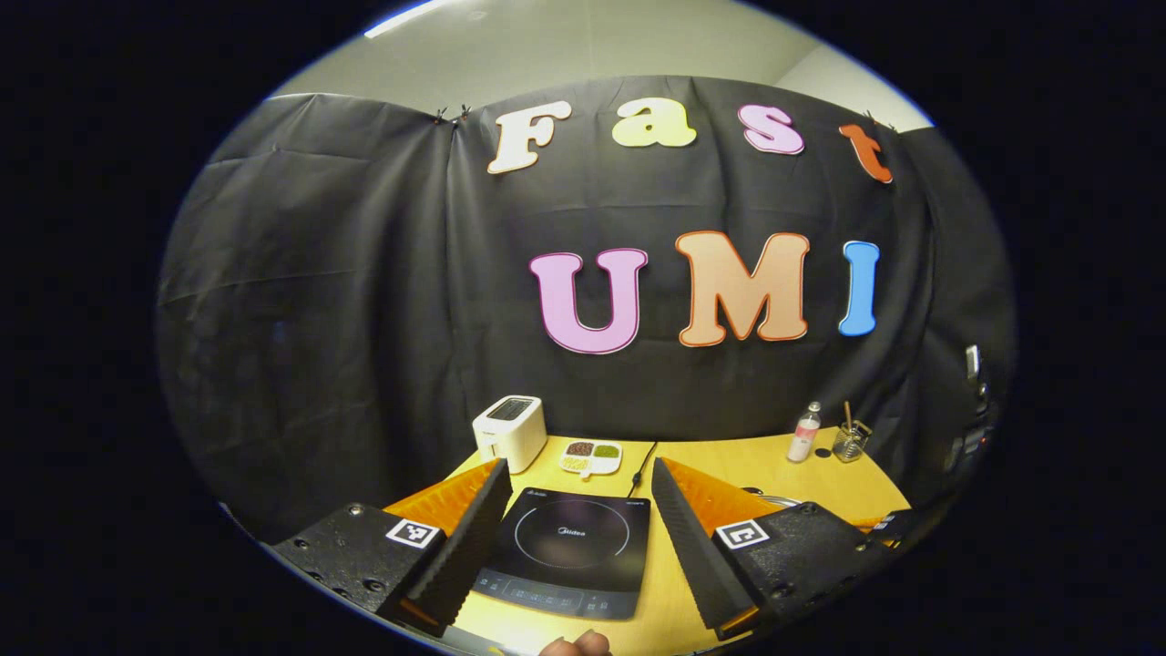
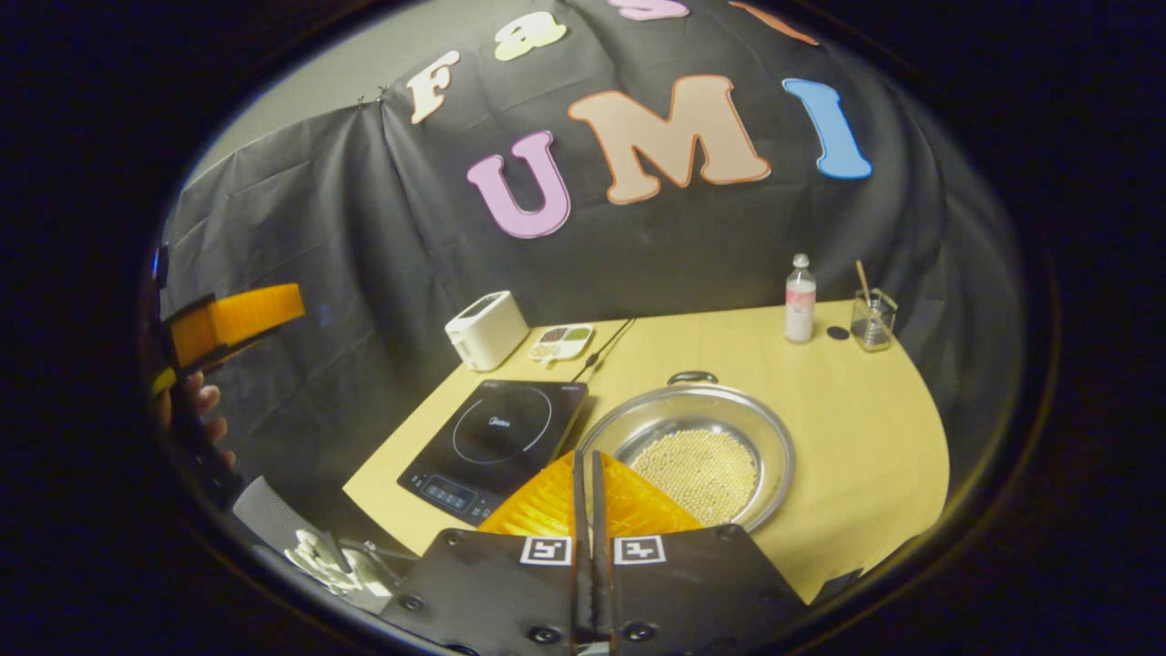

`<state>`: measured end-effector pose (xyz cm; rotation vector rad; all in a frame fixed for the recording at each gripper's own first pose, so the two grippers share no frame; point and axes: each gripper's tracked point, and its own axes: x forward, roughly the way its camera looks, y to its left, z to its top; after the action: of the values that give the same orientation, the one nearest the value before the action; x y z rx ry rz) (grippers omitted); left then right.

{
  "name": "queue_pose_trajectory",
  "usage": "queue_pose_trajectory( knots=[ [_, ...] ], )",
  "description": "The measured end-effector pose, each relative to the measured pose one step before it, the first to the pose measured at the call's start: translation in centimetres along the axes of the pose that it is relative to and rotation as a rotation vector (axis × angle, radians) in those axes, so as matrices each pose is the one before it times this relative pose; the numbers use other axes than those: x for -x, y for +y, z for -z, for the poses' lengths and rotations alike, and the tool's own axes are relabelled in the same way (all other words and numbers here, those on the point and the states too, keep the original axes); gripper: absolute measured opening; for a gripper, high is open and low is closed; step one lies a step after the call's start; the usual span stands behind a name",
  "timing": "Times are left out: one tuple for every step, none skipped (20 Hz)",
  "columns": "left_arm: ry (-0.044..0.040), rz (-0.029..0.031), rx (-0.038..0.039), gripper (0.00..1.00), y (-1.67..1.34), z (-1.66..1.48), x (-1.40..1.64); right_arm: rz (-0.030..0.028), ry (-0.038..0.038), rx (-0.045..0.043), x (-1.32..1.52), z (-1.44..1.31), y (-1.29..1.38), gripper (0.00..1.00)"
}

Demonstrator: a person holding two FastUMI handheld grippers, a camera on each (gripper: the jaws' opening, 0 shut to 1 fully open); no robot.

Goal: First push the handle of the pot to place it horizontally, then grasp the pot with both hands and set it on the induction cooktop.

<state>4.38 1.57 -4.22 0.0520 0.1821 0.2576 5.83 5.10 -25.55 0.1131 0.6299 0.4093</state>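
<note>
A wide steel pot [image 2: 638,426] holding pale beans sits on the yellow table [image 2: 856,437], to the right of the black induction cooktop [image 2: 496,437]. One loop handle [image 2: 692,376] shows at its far rim. My right gripper [image 2: 586,454] is shut and empty, its tips over the pot's near left rim. In the left gripper view, my left gripper [image 1: 581,465] is open and held above the cooktop [image 1: 569,547], with nothing between its fingers. A sliver of the pot rim [image 1: 774,499] peeks past its right finger. The left gripper [image 2: 232,319] also appears far left in the right gripper view, held by a hand [image 2: 191,410].
At the back of the table stand a white toaster [image 2: 485,328], a divided dish [image 2: 560,343] of grains, a small bottle [image 2: 800,301] and a glass jar [image 2: 872,319] with sticks. The cooktop's cable [image 1: 642,465] runs toward the wall. Bare table lies right of the pot.
</note>
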Motion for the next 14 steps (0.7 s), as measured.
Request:
queue_pose_trajectory(
  knots=[
    [0.0076, -0.01041, -0.00126, 0.95, -0.141, 0.109, -0.006, -0.01259, 0.03587, 0.00207, -0.652, 1.515, -0.279, 0.0],
    [0.01163, -0.00696, 0.00123, 0.9, -0.237, 0.21, 0.024, -0.01169, 0.03467, -0.0004, -0.692, 1.319, -0.263, 0.0],
    [0.01019, -0.00178, 0.00341, 0.94, -0.422, 0.268, -0.11, -0.00669, 0.03116, -0.00341, -0.631, 1.121, -0.283, 0.02],
    [0.00968, 0.00304, 0.00147, 0.9, -0.463, 0.175, -0.161, -0.00909, 0.03078, -0.00221, -0.653, 0.992, 0.163, 0.0],
    [0.0085, 0.00339, -0.0018, 0.9, -0.446, 0.242, -0.201, -0.00532, 0.02763, 0.00219, -0.634, 0.925, -0.058, 0.02],
    [0.00514, 0.00283, -0.00345, 0.9, -0.344, 0.073, -0.277, -0.00909, 0.03776, 0.00392, -0.423, 1.119, -0.131, 0.0],
    [0.00568, -0.00051, -0.00158, 0.9, -0.294, 0.096, -0.21, -0.01345, 0.03733, 0.00111, -0.562, 1.086, -0.016, 0.0],
    [0.00635, -0.00158, 0.00062, 0.9, -0.181, -0.048, -0.188, -0.0126, 0.03111, -0.00183, -0.72, 1.037, 0.076, 0.0],
    [0.00935, -0.00602, -0.00106, 0.94, 0.017, 0.106, -0.023, -0.00768, 0.02848, -0.00176, -0.757, 0.788, -0.051, 0.03],
    [0.00522, -0.00678, -0.00406, 0.95, 0.05, 0.02, 0.052, -0.00768, 0.02673, 0.00163, -0.288, 0.742, -0.083, 0.03],
    [-0.00169, -0.00616, -0.00629, 0.93, 0.039, -0.158, 0.071, -0.00662, 0.0149, 0.00306, -0.463, 0.438, -0.049, 0.03],
    [-0.00283, -0.00874, -0.01085, 0.93, 0.189, -0.216, -0.033, -0.00825, 0.01434, 0.00328, -0.541, 0.633, 0.008, 0.0],
    [0.002, -0.00673, -0.01132, 0.94, 0.099, 0.075, 0.075, -0.00386, 0.019, 0.00216, -0.487, 0.532, -0.038, 0.0],
    [0.00601, -0.00555, -0.00725, 0.93, -0.001, 0.136, 0.052, -0.00423, 0.01868, 0.00192, -0.303, 0.611, -0.078, 0.0]
  ],
)
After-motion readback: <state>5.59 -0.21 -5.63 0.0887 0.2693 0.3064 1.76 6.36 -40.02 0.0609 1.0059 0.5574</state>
